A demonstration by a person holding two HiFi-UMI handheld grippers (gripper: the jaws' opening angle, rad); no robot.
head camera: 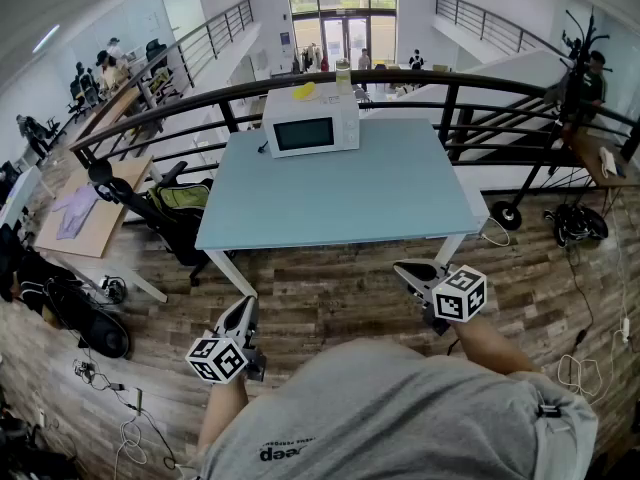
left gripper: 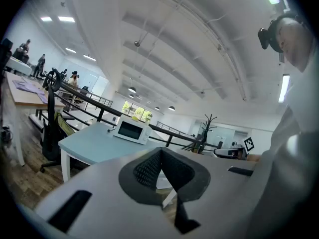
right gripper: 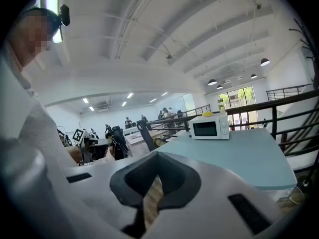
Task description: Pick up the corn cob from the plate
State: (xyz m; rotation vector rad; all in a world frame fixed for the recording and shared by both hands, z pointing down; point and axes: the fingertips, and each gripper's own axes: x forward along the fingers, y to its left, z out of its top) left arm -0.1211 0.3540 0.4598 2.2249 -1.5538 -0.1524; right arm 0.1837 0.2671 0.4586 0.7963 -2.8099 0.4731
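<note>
No plate and no corn cob can be made out for certain in any view. A small yellow thing [head camera: 304, 91] lies on top of a white microwave [head camera: 310, 123] at the far edge of a light blue table [head camera: 380, 198]; what it is I cannot tell. My left gripper [head camera: 243, 313] is held low near my body, short of the table's near edge, shut with nothing in it [left gripper: 160, 153]. My right gripper [head camera: 405, 268] hangs just before the table's near right corner, also shut and empty [right gripper: 156, 156]. Both point towards the table.
A black railing [head camera: 450, 88] curves behind the table. A black office chair [head camera: 160, 203] stands at the table's left, beside a wooden desk [head camera: 95, 218]. A bottle [head camera: 343, 68] stands behind the microwave. Cables lie on the wooden floor [head camera: 330, 293].
</note>
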